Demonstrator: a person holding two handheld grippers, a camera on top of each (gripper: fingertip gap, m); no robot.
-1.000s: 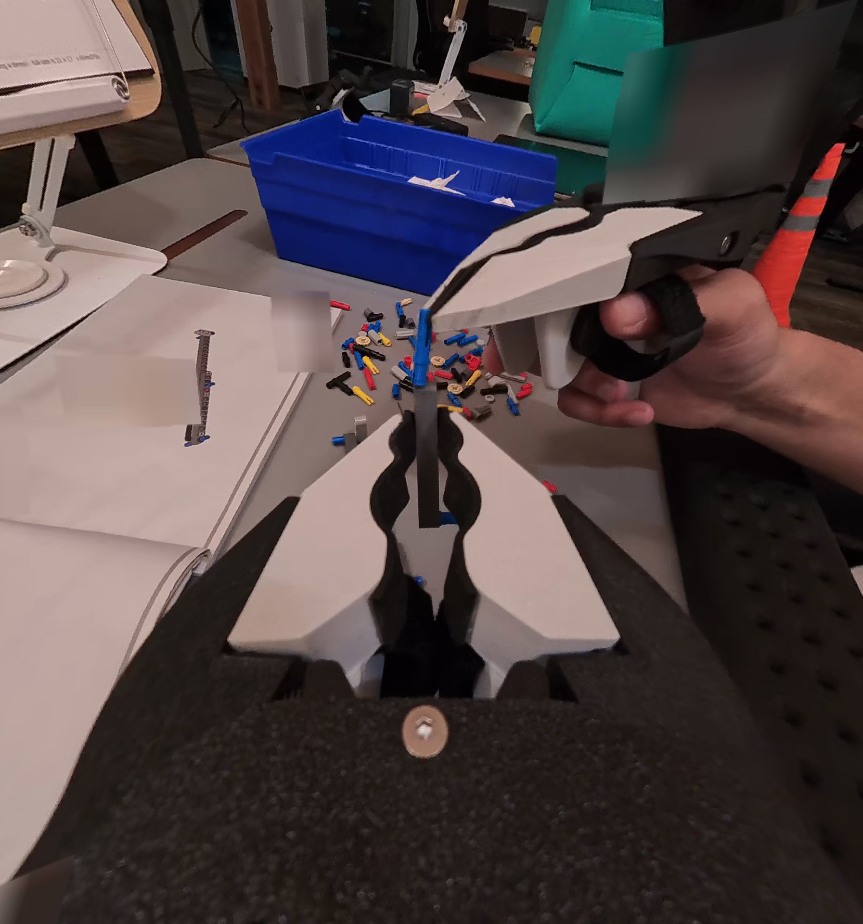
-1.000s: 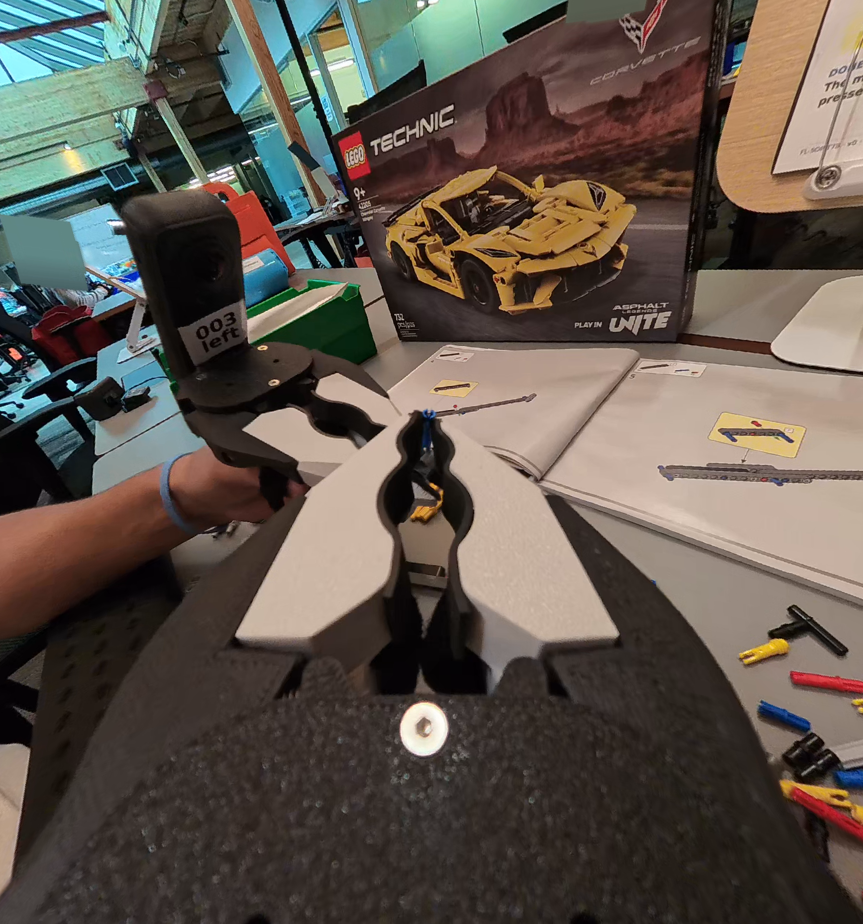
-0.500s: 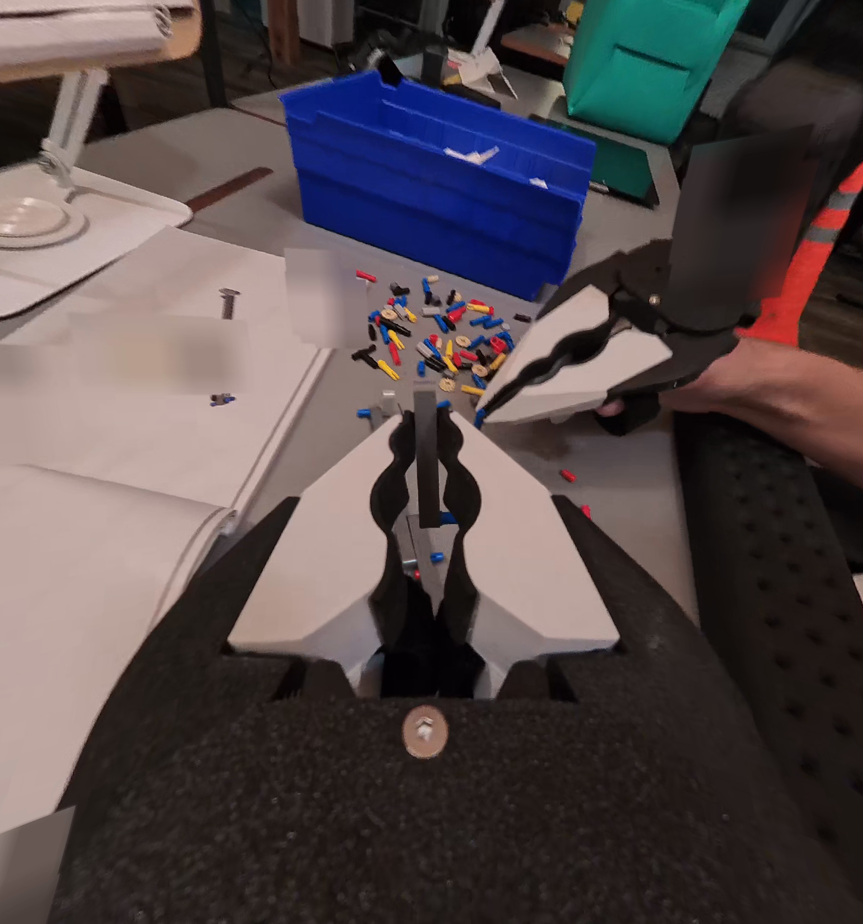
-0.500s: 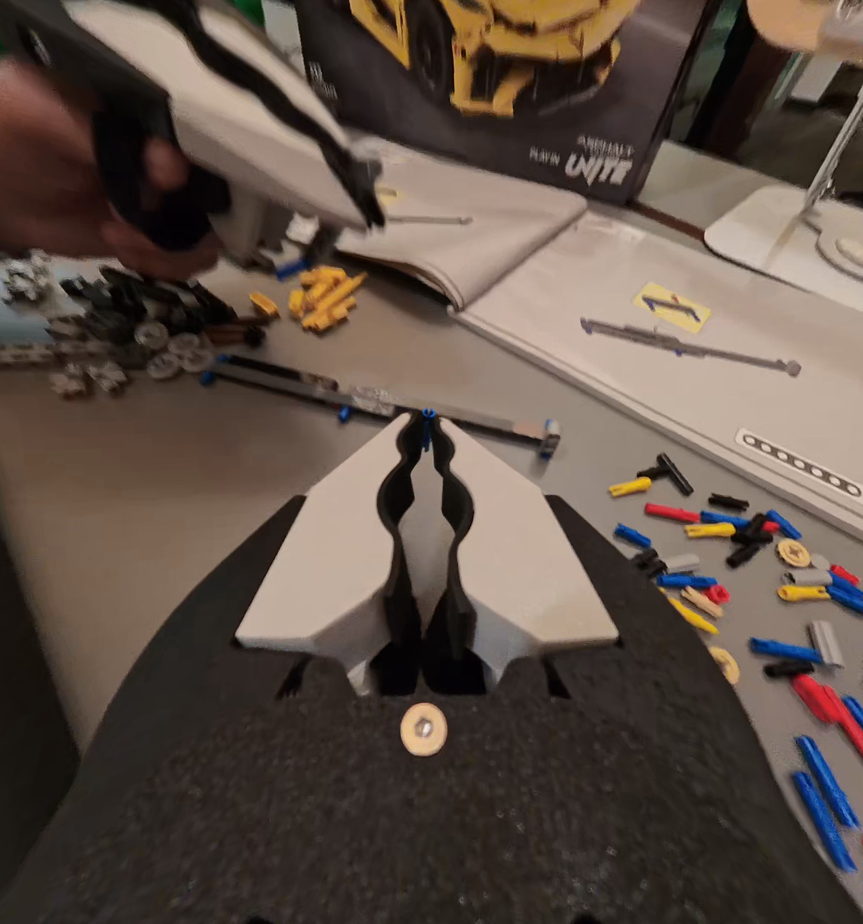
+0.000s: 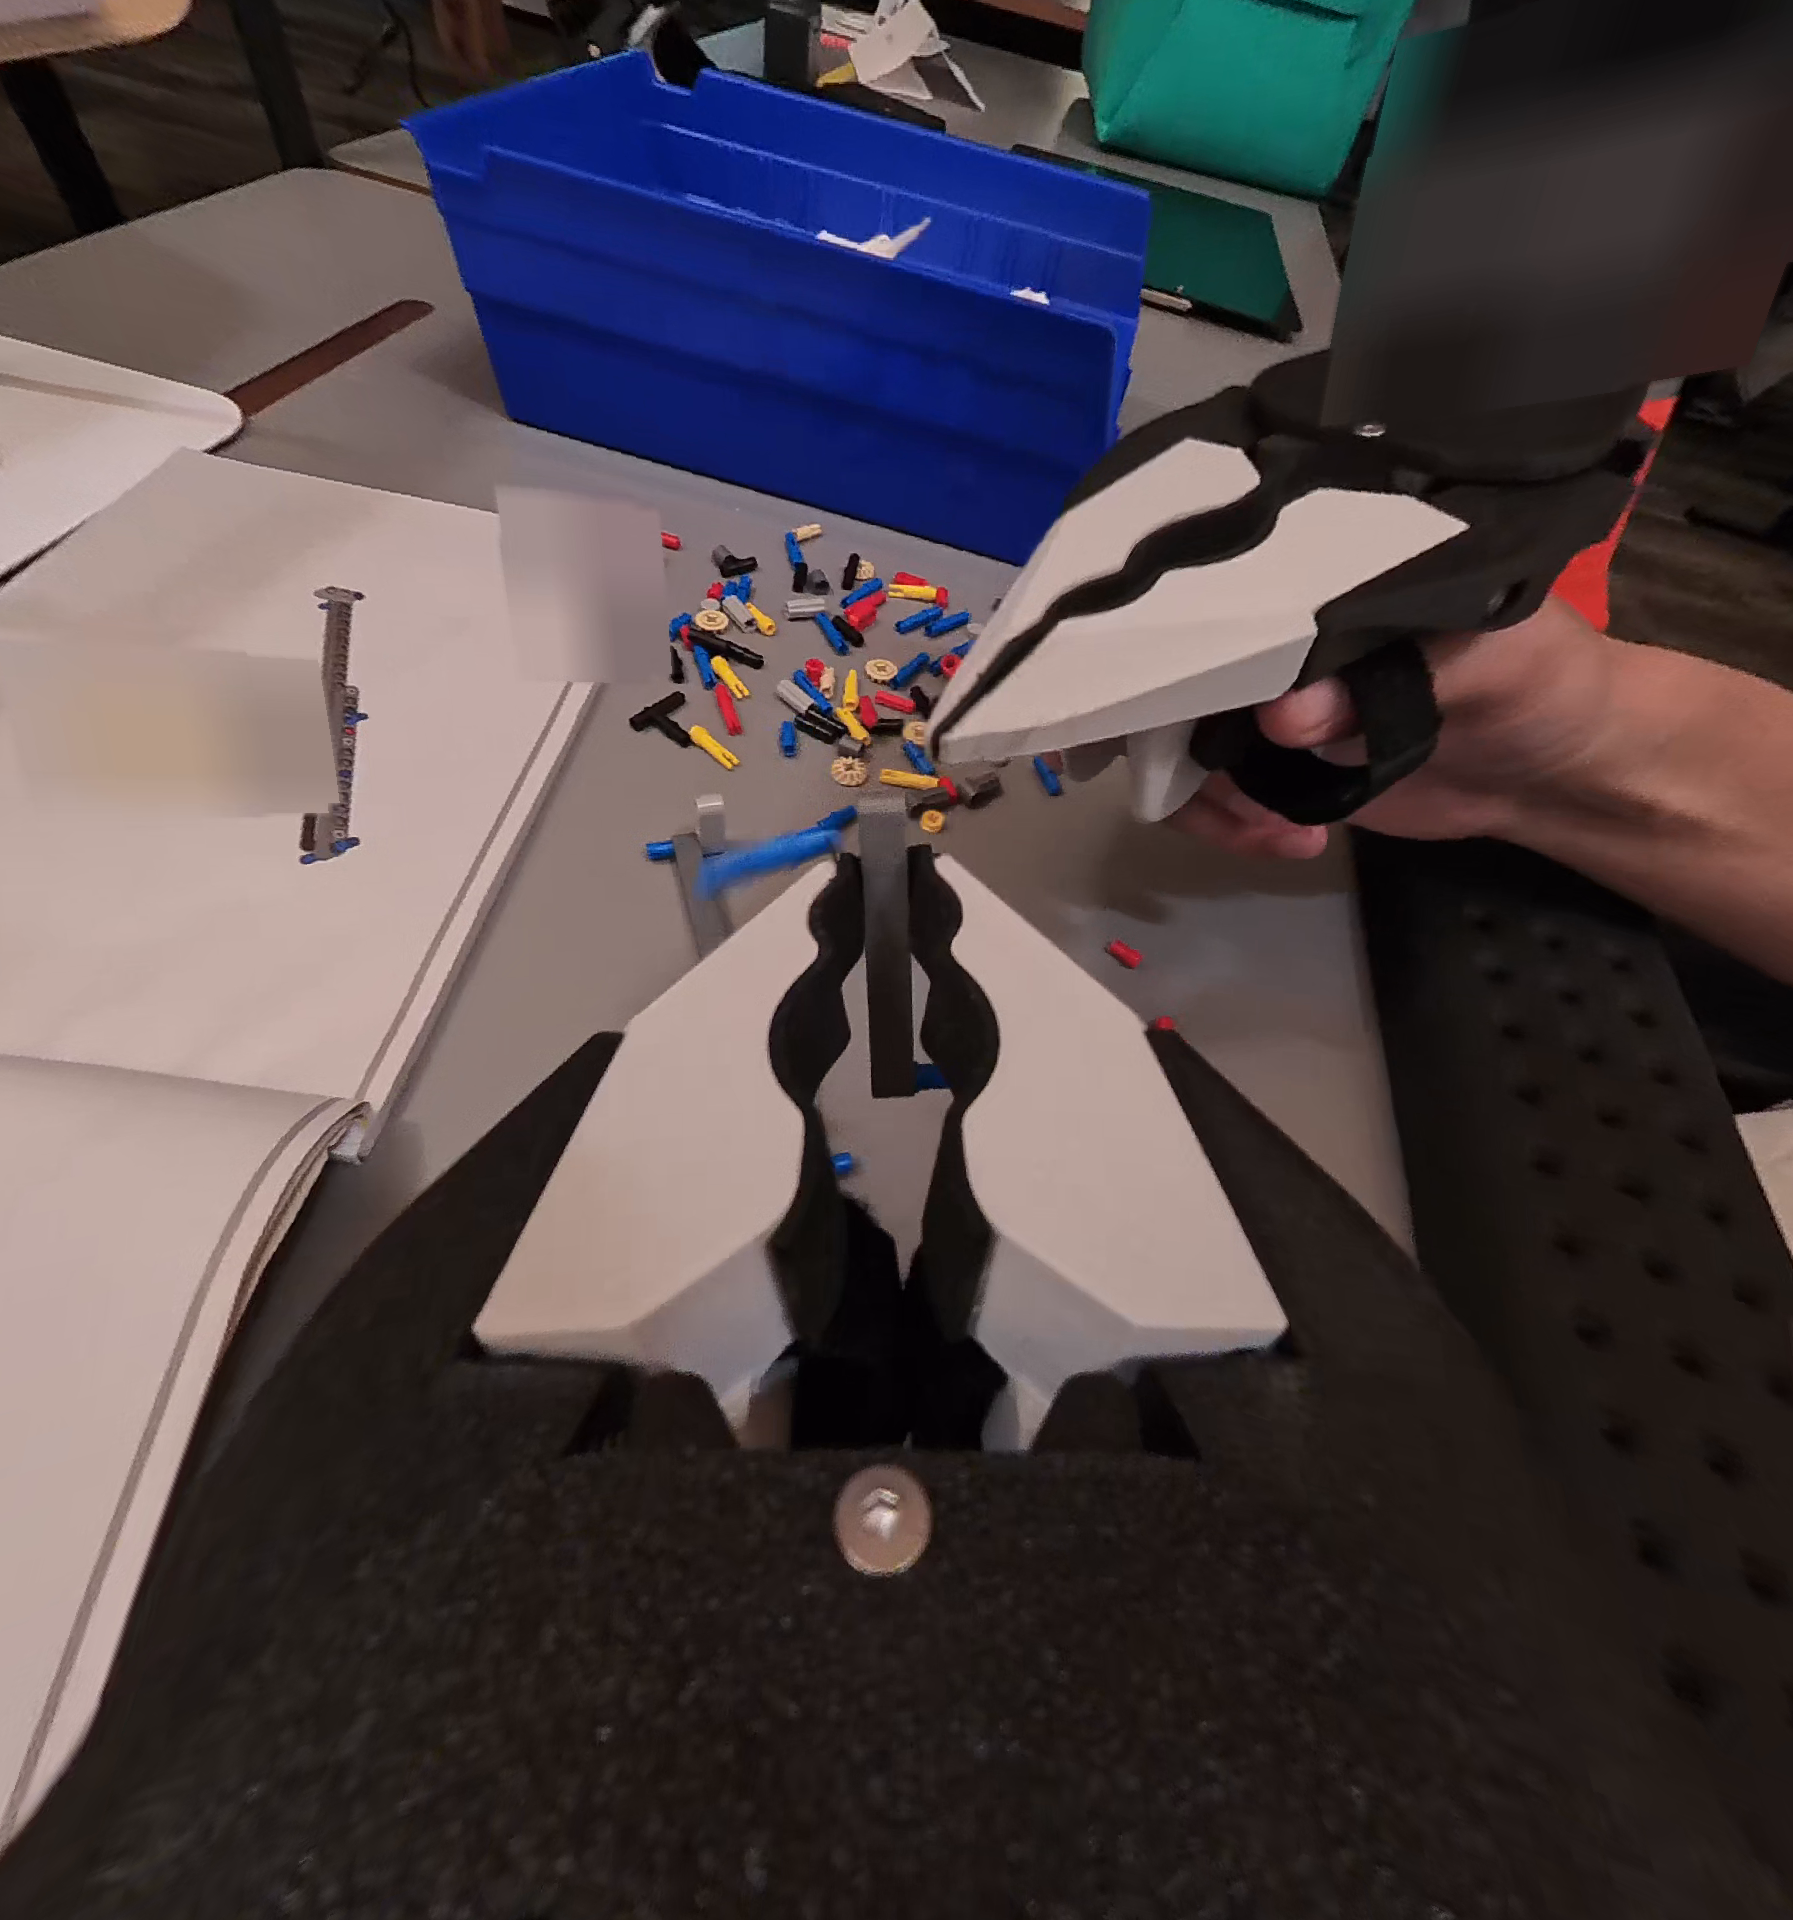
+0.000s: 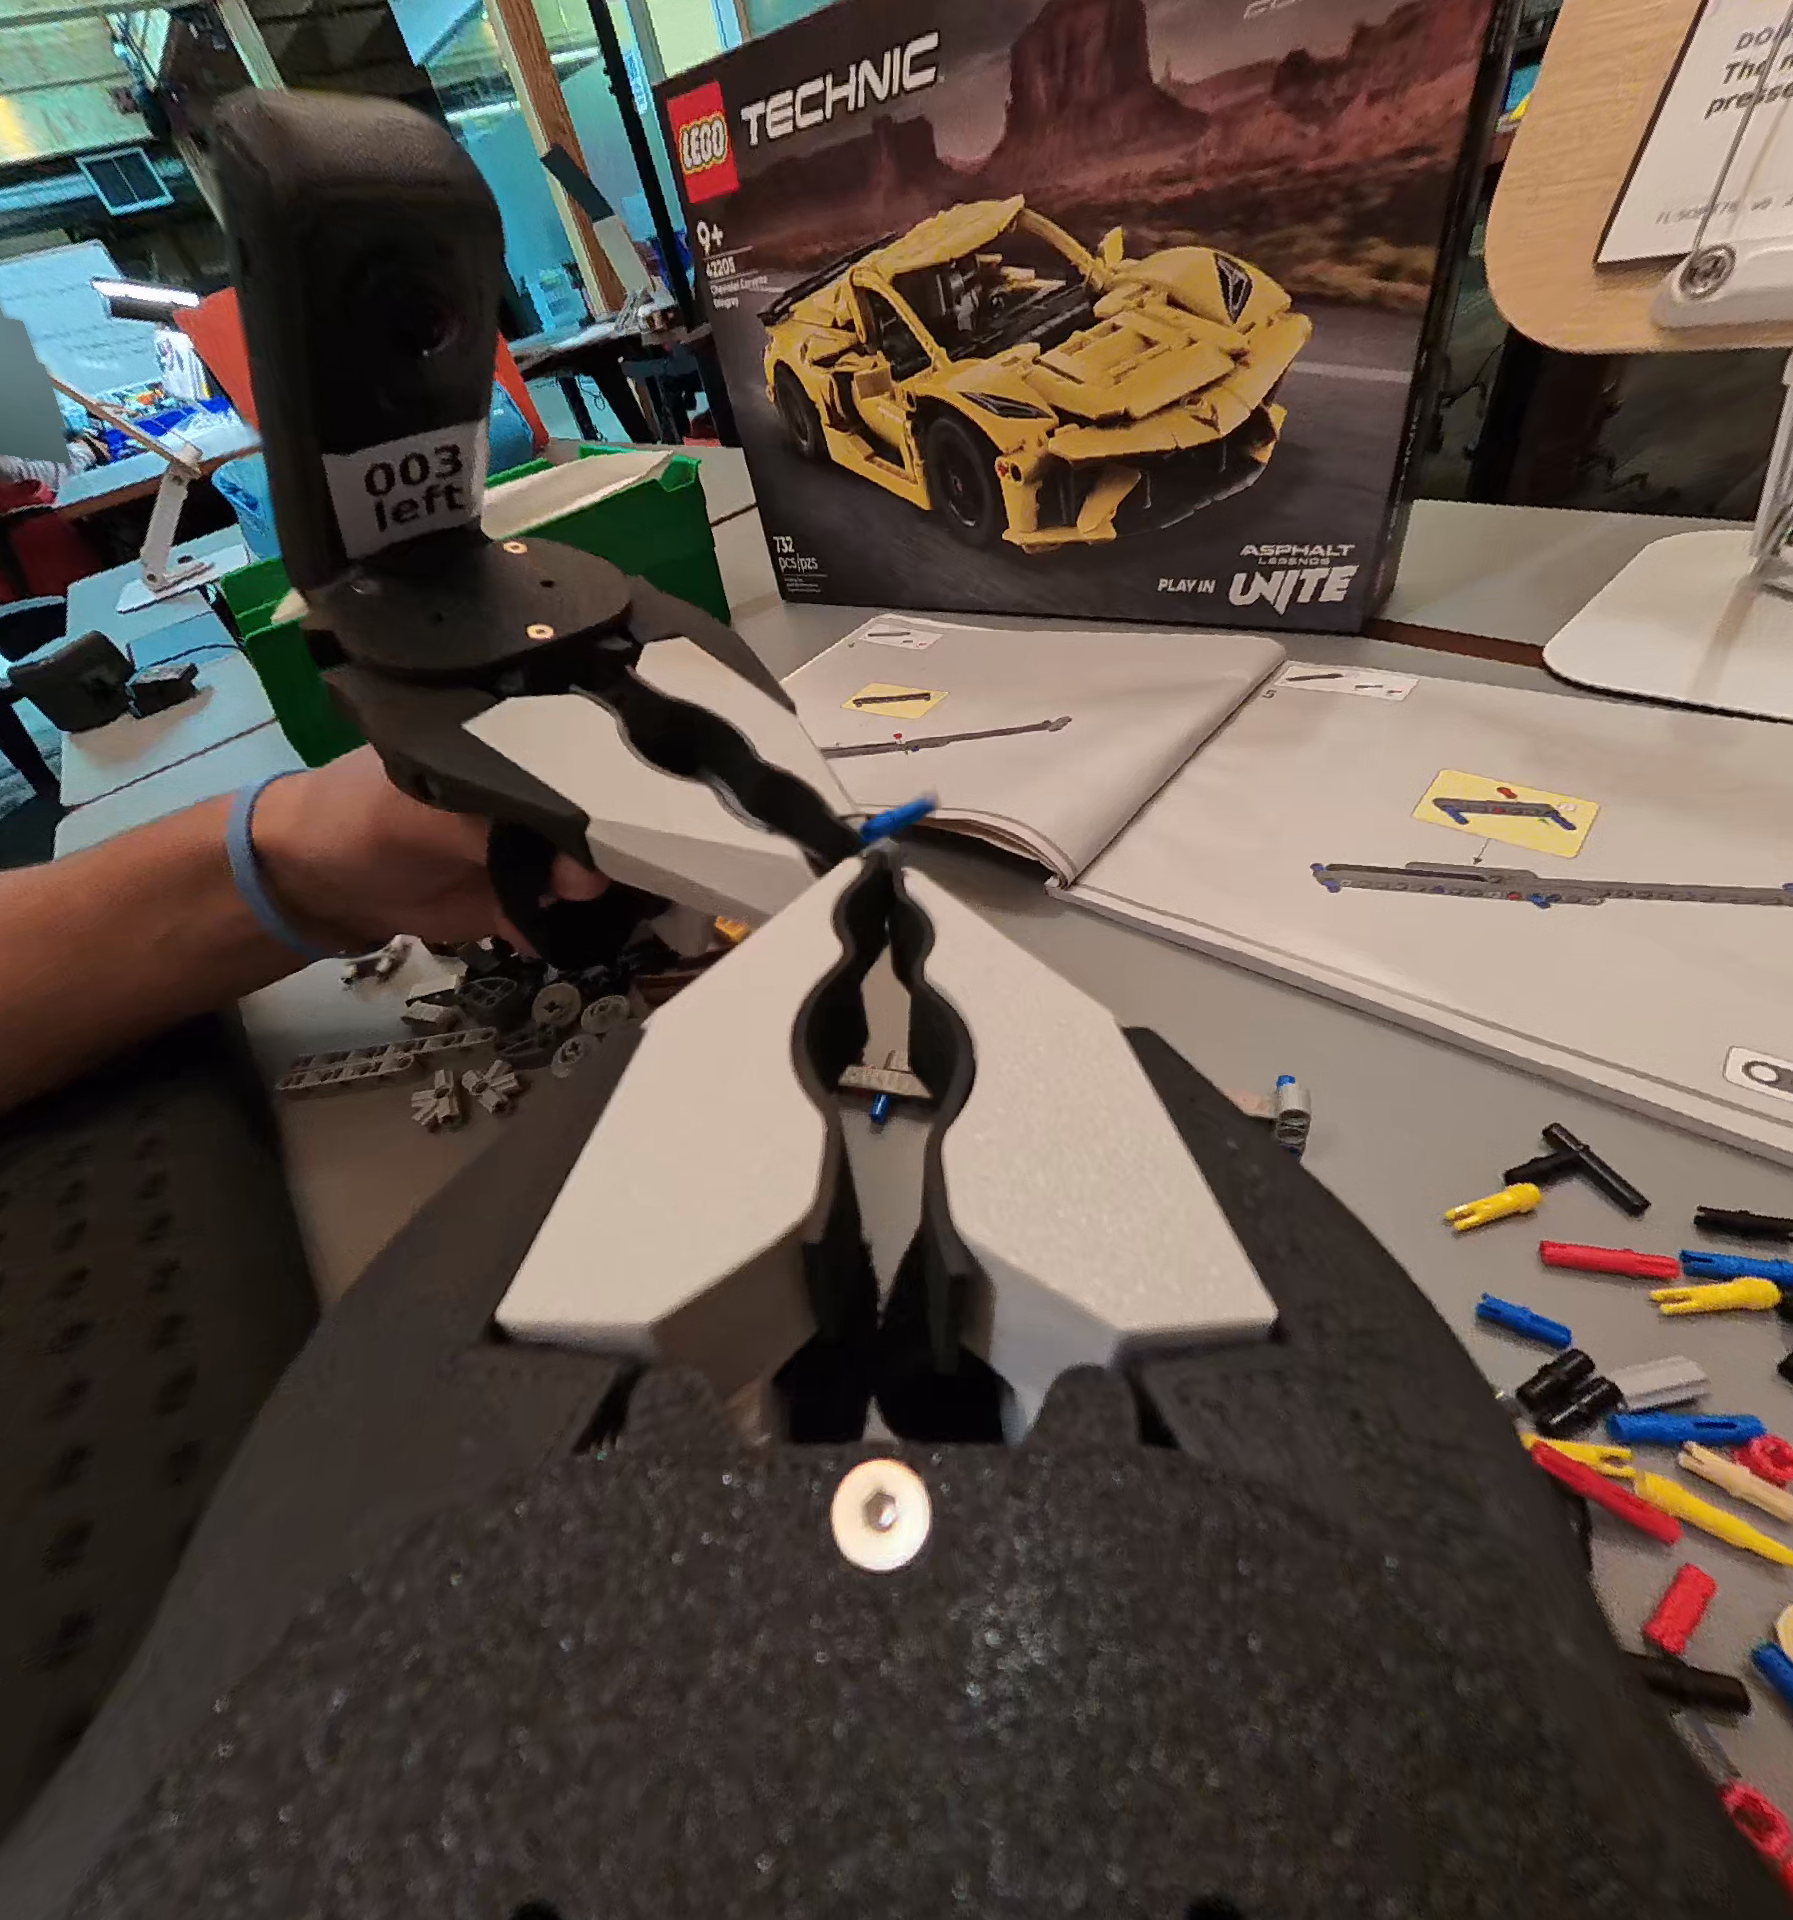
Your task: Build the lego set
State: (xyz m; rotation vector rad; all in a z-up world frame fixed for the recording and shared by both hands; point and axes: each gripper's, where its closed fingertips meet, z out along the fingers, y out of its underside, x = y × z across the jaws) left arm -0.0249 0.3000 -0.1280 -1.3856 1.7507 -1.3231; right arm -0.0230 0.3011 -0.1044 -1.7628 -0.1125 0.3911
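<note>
My left gripper [image 5: 887,868] is shut on a dark grey beam [image 5: 890,966] that stands upright between its fingers. A blurred blue pin [image 5: 767,857] sticks out to the left at the beam's top end. I cannot tell whether it sits in a hole. In the right wrist view the pin [image 6: 897,818] shows at the left gripper's tip [image 6: 850,831]. My right gripper [image 6: 876,868] is shut with nothing visible in it. In the left wrist view it [image 5: 939,738] hangs just up and right of the beam, over the loose pins.
Several coloured pins [image 5: 819,665] lie scattered before a blue bin [image 5: 788,312]. An open instruction booklet [image 6: 1391,831] and the set's box [image 6: 1079,312] lie beyond. A long grey beam assembly [image 5: 700,883] and grey parts [image 6: 476,1049] rest on the table. A black mat [image 5: 1598,1143] is at right. The grippers are tip to tip, or close to it.
The right gripper dipped toward the table with the blue pin, then came back up beside the left gripper. The pin is now out of its tips, at the beam's top.
</note>
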